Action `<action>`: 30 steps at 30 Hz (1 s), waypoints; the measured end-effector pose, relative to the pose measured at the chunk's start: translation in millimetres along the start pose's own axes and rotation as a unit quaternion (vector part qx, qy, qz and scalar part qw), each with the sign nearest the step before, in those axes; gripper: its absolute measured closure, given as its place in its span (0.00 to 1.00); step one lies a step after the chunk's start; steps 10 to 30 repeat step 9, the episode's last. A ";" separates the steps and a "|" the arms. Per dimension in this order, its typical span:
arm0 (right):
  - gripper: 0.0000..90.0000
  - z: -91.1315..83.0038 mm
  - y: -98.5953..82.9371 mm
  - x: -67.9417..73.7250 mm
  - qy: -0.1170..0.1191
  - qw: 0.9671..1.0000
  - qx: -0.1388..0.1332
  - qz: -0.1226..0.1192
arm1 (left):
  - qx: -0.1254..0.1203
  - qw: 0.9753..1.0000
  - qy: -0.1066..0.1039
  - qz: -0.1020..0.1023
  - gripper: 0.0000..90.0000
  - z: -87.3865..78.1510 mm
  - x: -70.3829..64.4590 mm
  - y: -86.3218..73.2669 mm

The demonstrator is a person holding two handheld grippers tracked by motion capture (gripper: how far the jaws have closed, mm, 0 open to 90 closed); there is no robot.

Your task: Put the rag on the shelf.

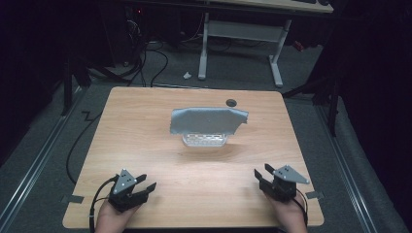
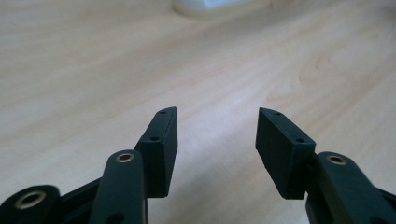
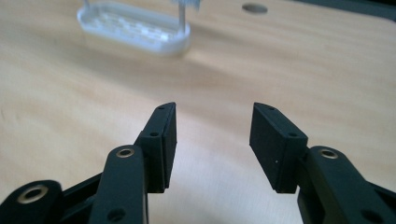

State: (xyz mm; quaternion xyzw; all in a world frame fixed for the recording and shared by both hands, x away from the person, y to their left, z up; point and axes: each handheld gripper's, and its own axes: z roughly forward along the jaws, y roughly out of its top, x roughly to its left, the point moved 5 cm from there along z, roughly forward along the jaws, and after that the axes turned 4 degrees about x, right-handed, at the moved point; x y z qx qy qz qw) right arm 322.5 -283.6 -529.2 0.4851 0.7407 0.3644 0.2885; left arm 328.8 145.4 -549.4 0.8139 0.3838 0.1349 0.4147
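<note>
High view: we see a grey cloth [image 1: 208,120] draped over a clear plastic tray [image 1: 204,140] at the middle of the wooden surface [image 1: 145,145].

The cloth is crumpled and hides the tray's far part, so the ribbed near rim shows below it. We hold the left gripper [image 1: 144,185] at the near left and the right gripper [image 1: 261,173] at the near right, each with jaws apart and nothing between them. Tray and cloth lie farther off, well apart from both, between them. A dark round hole [image 1: 231,102] sits beyond the cloth.
</note>
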 end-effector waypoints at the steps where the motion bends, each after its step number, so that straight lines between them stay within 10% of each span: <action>1: 0.58 0.0 0.0 0.0 0.000 1.000 0.000 0.000 | 0.000 1.000 0.000 0.000 0.54 0.0 0.0 0.0; 30: 0.55 5.8 -13.5 -5.5 0.007 1.000 0.023 0.005 | 0.000 1.000 -0.001 -0.004 0.52 5.0 1.8 1.7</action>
